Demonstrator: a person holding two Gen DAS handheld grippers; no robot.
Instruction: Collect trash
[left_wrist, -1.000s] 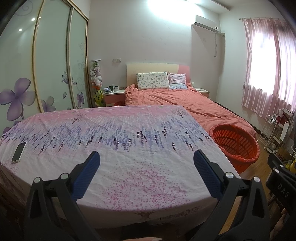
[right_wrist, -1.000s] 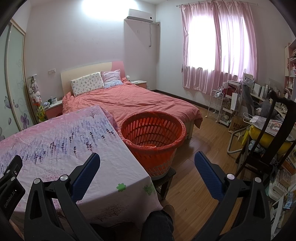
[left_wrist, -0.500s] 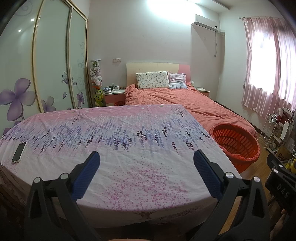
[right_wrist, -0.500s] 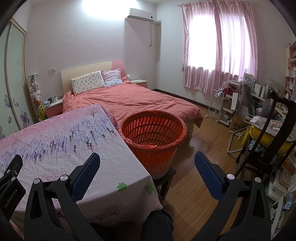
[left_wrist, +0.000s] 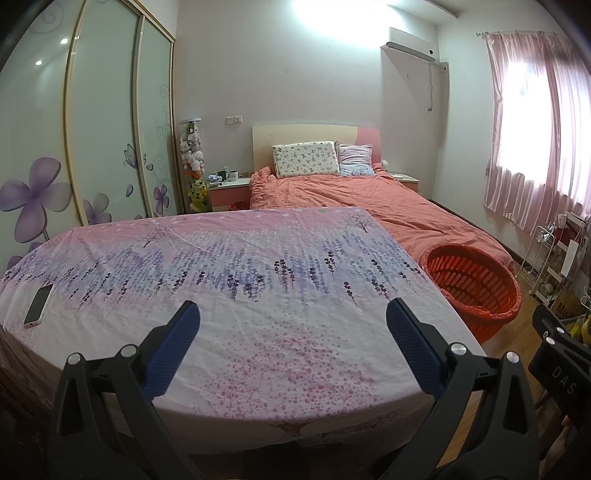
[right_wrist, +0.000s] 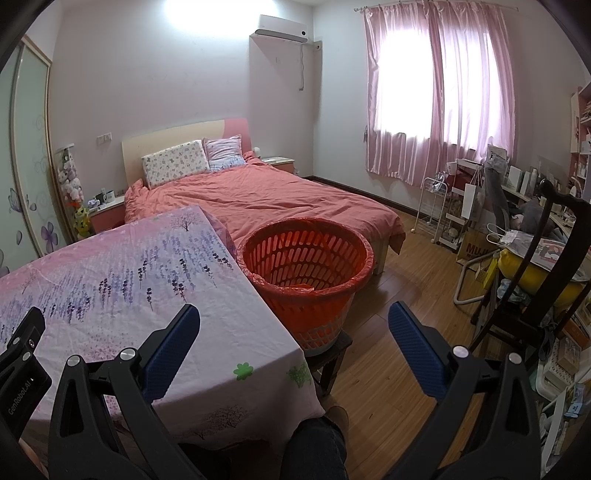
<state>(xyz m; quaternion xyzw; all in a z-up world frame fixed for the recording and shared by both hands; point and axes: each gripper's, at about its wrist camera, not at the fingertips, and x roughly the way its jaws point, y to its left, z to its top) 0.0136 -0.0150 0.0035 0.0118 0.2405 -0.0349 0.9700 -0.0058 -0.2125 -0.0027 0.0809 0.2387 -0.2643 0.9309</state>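
The orange slatted basket (right_wrist: 304, 275) stands on a low dark stool (right_wrist: 332, 354) just beside the table's right edge, between the table (left_wrist: 258, 314) and the bed (right_wrist: 258, 195). A red liner folds over its rim; something orange lies crumpled at the bottom, too unclear to name. Over the table's floral cloth the left gripper (left_wrist: 291, 343) hangs with jaws spread wide, empty. The right gripper (right_wrist: 293, 345) is likewise agape, empty, near the basket. A phone (left_wrist: 38, 303) lies at the table's left edge.

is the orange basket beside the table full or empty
Nearly empty: the orange basket shows bare slatted walls, with only a crumple of its orange liner at the bottom.
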